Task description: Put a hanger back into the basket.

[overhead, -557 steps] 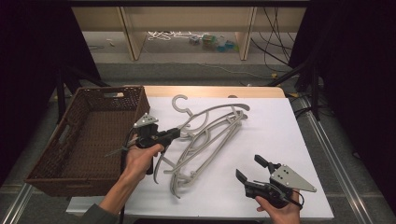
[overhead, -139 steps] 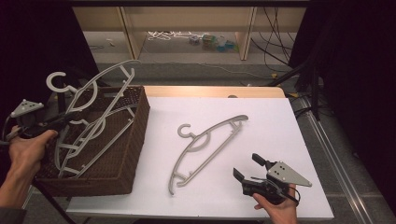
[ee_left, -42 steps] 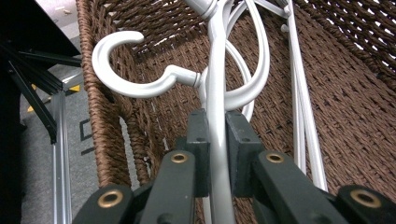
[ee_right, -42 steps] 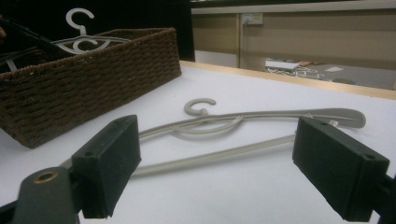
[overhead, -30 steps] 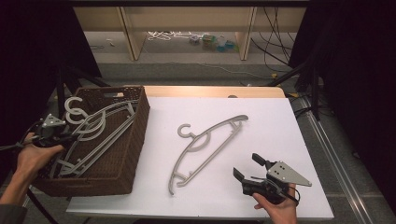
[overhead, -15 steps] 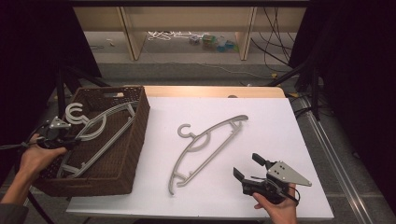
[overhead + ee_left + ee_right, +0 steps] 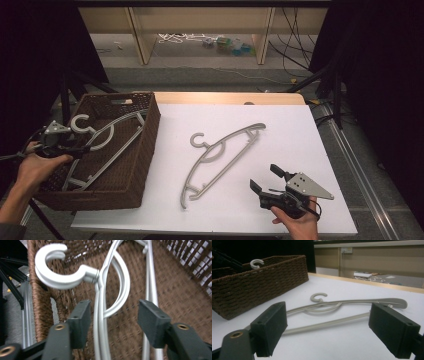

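A pale grey hanger (image 7: 220, 155) lies flat on the white table top (image 7: 300, 130), hook toward the basket. More grey hangers (image 7: 107, 137) lie slanted in the brown wicker basket (image 7: 150, 125), hook (image 7: 60, 277) raised at its left side. My left gripper (image 7: 82, 147) sits over the basket's left rim. Its jaws have just been opening. In the left gripper view the hanger neck (image 7: 101, 315) runs between the pads (image 7: 80, 315) without touching them. My right gripper (image 7: 265, 178) rests open near the table's front edge, pointing at the lying hanger (image 7: 337, 306).
The basket (image 7: 262, 282) takes up the table's left end. Behind the table a wooden shelf unit (image 7: 200, 25) stands on the floor with cables and small items. Dark stands and cables flank both sides.
The left gripper has lowered the hangers into the basket and opened its jaws off the neck. The right gripper and the hanger on the table have stayed put.
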Demonstrator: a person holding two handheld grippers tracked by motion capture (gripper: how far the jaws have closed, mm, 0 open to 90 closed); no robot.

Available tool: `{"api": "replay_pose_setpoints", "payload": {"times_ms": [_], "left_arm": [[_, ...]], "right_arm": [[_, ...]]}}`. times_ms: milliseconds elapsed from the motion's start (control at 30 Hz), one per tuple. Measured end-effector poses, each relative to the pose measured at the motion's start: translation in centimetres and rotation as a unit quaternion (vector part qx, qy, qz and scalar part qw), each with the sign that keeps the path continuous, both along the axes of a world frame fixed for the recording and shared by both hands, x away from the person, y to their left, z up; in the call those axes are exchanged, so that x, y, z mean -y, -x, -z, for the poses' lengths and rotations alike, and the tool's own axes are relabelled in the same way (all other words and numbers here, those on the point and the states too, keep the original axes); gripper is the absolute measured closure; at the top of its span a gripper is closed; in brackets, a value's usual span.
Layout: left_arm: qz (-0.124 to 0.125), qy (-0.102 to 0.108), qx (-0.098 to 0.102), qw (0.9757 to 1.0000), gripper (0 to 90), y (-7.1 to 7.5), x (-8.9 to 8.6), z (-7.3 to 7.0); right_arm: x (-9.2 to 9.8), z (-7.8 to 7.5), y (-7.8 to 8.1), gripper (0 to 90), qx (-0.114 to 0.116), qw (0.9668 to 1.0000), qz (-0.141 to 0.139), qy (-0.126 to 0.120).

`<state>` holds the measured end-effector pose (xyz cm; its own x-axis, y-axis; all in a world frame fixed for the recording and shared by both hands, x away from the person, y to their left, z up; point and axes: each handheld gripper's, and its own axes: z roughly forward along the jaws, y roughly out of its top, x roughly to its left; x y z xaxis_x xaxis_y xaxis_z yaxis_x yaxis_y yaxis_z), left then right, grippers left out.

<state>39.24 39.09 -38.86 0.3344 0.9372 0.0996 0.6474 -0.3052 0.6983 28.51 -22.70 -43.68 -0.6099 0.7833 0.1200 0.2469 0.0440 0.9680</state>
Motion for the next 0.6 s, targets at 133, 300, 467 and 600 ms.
{"api": "replay_pose_setpoints", "payload": {"times_ms": [133, 300, 467, 600], "left_arm": [[-0.004, 0.020, 0.029, 0.9994, 36.7, 0.4, 1.1, -1.0], [-0.004, 0.069, 0.070, 0.9952, 33.5, 0.8, 2.9, -1.9], [0.005, 0.080, 0.088, 0.9929, 30.6, 1.4, 4.3, -2.5], [0.003, 0.110, 0.105, 0.9884, 28.8, 1.8, 5.2, -2.9]], "right_arm": [[0.0, 0.0, 0.0, 16.1, 0.002, 1.0000, 0.000, 0.000], [0.1, -0.1, 0.1, 16.0, -0.004, 0.9999, 0.000, 0.010], [0.1, -0.1, 0.1, 16.0, -0.002, 1.0000, 0.000, 0.005], [0.0, 0.0, 0.1, 16.0, 0.000, 1.0000, 0.000, 0.003]]}}
